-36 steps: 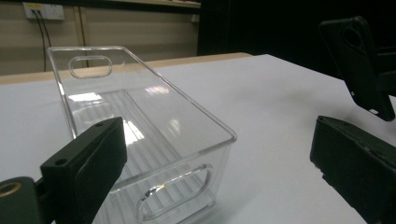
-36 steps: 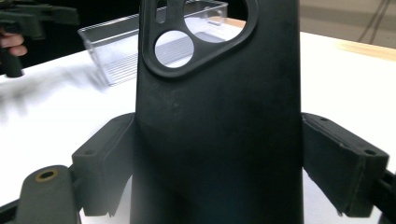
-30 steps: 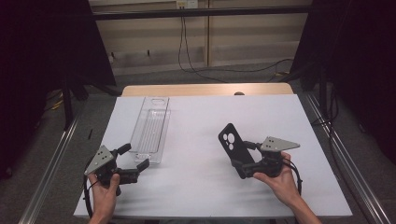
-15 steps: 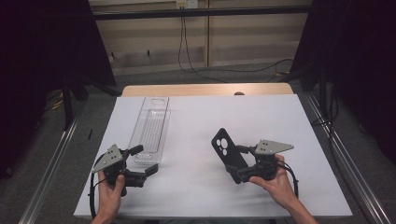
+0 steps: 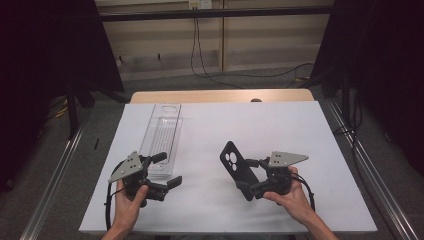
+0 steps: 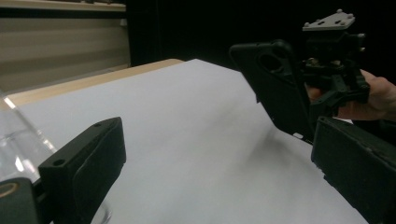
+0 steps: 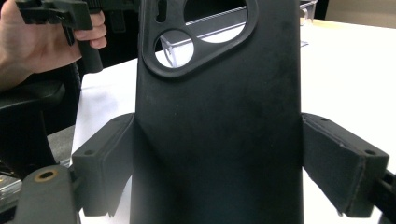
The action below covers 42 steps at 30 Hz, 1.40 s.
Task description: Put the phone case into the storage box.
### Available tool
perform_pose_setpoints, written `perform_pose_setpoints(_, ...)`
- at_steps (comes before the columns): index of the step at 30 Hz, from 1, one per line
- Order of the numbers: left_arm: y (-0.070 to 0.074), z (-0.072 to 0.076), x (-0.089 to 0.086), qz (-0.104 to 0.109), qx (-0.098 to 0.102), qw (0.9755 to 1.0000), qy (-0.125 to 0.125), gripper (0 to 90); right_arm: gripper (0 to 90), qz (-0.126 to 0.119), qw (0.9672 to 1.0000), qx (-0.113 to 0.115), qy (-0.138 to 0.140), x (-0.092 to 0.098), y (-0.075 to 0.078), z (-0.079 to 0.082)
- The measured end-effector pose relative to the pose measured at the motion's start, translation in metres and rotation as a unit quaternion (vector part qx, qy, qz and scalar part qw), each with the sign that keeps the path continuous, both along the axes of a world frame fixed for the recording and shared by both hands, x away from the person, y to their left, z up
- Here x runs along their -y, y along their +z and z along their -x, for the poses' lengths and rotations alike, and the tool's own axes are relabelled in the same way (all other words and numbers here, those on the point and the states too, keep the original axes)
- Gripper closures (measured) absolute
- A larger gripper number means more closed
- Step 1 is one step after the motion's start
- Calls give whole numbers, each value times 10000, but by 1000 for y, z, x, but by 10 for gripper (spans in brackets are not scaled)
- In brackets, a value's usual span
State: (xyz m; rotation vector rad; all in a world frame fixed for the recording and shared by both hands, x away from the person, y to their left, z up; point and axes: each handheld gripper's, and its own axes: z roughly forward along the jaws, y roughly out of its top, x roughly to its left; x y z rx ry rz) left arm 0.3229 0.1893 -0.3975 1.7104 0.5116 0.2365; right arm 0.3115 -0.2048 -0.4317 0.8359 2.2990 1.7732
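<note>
Gripping a black phone case [image 5: 236, 167] across its width, the right gripper [image 5: 248, 186] sits right of centre in the lower half of the high view, over the white table [image 5: 300, 135]. In the right gripper view the case [image 7: 217, 126] stands upright at the centre of the frame, camera cut-out uppermost, with one jaw pressed against each long edge. At lower left of the high view, the left gripper [image 5: 167, 170] has its jaws apart with nothing between them, just beside the near end of a clear plastic tray [image 5: 161, 135] that runs toward the upper left. In the left gripper view, the two black jaws stand wide at the bottom corners; the case [image 6: 275, 86] and the right gripper [image 6: 327, 100] appear at upper right, and the tray's edge [image 6: 16, 140] at far left.
</note>
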Motion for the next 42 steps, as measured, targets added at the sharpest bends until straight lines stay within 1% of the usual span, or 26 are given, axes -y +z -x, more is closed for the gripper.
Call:
perform_pose_setpoints(1,1,0,3,9,41,10000,-54,32,142,7,10000,-2,20,-1,0,0)
perform_pose_setpoints(8,1,-3,19,-42,69,9990,-439,26,143,-69,9997,-16,245,-4,-1,0)
perform_pose_setpoints(10,2,-5,23,-70,67,9988,-471,22,143,-64,9996,-7,285,-5,-1,1)
perform_pose_setpoints(11,3,-6,24,-45,73,9987,-496,21,143,-66,9995,-22,308,-6,-2,1)
perform_pose_setpoints(12,3,-6,25,-44,62,9987,-499,19,143,-61,9995,-14,313,-6,-2,1)
perform_pose_setpoints(15,5,-7,30,-18,37,9979,-640,18,143,-102,9993,8,349,-6,-2,0)
perform_pose_setpoints(17,7,-8,35,-41,74,9973,-734,19,142,-136,9993,24,346,-5,-1,-1)
perform_pose_setpoints(19,8,-9,39,-11,101,9965,-828,19,142,-161,9993,40,343,-5,-1,-1)
perform_pose_setpoints(21,9,-10,44,-24,129,9961,-867,19,142,-217,9992,41,346,-4,0,-1)
perform_pose_setpoints(24,11,-12,50,95,7,9950,-997,19,142,-202,9992,107,315,-2,1,-1)
perform_pose_setpoints(25,11,-12,52,69,21,9950,-995,18,142,-209,9992,118,317,-2,1,-1)
perform_pose_setpoints(27,13,-14,56,33,67,9942,-1077,18,142,-248,9990,135,335,-1,1,-1)
perform_pose_setpoints(28,15,-15,59,-62,150,9939,-1090,18,142,-241,9990,151,340,-1,1,-1)
perform_pose_setpoints(29,16,-15,61,-107,189,9937,-1096,18,142,-228,9990,177,353,-1,2,-1)
perform_pose_setpoints(31,17,-16,65,21,59,9924,-1225,18,141,-238,9988,189,394,-1,2,0)
perform_pose_setpoints(33,18,-16,70,-57,84,9917,-1285,18,141,-233,9986,206,438,0,3,0)
perform_pose_setpoints(34,18,-16,72,-142,107,9910,-1329,18,142,-230,9985,226,449,0,3,0)
perform_pose_setpoints(35,17,-16,74,-150,111,9902,-1385,18,142,-228,9983,235,491,1,4,1)
perform_pose_setpoints(37,16,-17,77,-247,73,9900,-1389,18,141,-237,9981,212,527,1,3,0)
perform_pose_setpoints(38,15,-17,79,-219,7,9894,-1436,18,141,-231,9981,197,535,1,2,0)
perform_pose_setpoints(40,14,-18,82,-243,-2,9887,-1480,21,141,-236,9978,150,593,1,1,-1)
perform_pose_setpoints(42,14,-19,84,-242,-28,9882,-1514,21,141,-216,9974,164,663,0,1,-1)
